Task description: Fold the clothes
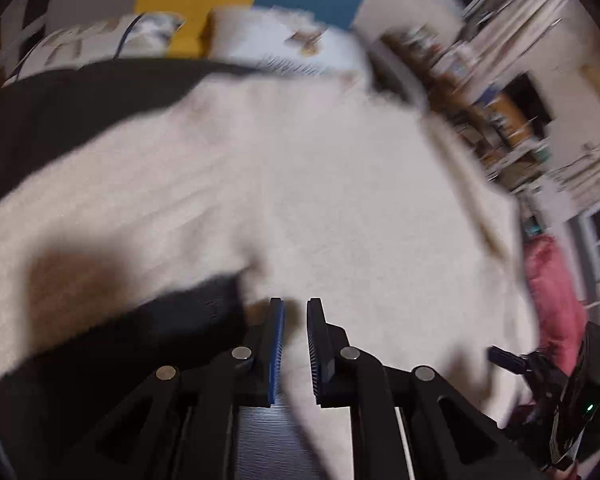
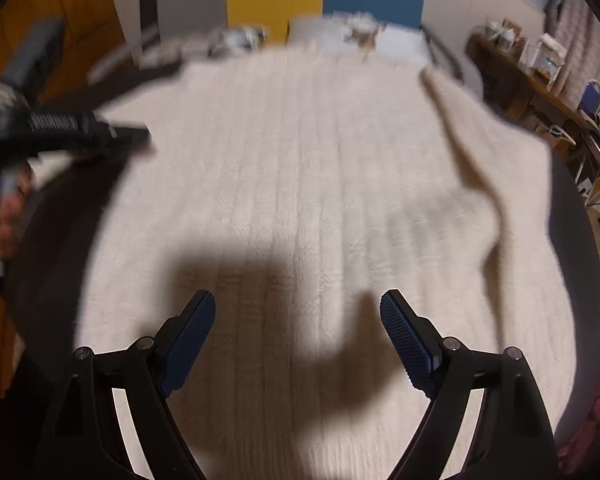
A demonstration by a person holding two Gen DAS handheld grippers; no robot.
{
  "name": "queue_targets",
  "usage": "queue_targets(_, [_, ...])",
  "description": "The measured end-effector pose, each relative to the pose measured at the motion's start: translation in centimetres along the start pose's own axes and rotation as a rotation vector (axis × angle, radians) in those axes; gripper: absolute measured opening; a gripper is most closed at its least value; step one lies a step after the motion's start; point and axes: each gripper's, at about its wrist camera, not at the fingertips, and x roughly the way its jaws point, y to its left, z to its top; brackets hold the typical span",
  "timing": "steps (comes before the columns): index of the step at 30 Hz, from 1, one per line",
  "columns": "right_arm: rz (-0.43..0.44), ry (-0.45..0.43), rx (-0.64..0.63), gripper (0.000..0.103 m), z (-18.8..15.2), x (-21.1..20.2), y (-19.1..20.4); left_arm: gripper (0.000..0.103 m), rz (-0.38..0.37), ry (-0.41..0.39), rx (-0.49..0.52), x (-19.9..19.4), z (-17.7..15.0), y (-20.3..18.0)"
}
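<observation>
We have the cream knit garment [image 2: 300,184] spread flat on the dark desk [image 1: 60,120]. Our left gripper [image 1: 295,344] pinches its near edge, jaws narrow (likely to lift a fold), while our right gripper [image 2: 298,320] hovers above, jaws wide.

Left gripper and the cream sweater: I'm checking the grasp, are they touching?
Touching. In the left wrist view the left gripper has its jaws nearly closed, with a strip of the cream sweater running between its pads.

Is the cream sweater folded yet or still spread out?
Mostly spread: the cream sweater lies flat across the dark table, with only its right edge creased over.
</observation>
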Motion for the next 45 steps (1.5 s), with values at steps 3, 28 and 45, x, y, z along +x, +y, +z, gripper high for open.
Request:
queue_targets(3, [0.022, -0.052, 0.063, 0.087, -1.8, 0.0, -1.6, 0.009, -0.016, -0.042, 0.013, -0.2, -0.9, 0.4])
queue_targets(28, [0.052, -0.221, 0.061, 0.088, 21.5, 8.3, -1.4, 0.009, 0.084, -0.246, -0.277, -2.9, 2.0, 12.8])
queue_targets(45, [0.023, -0.134, -0.192, 0.083, 27.3, 11.1, 8.4, 0.011, 0.121, -0.263, -0.369, -3.5, 1.4, 13.1])
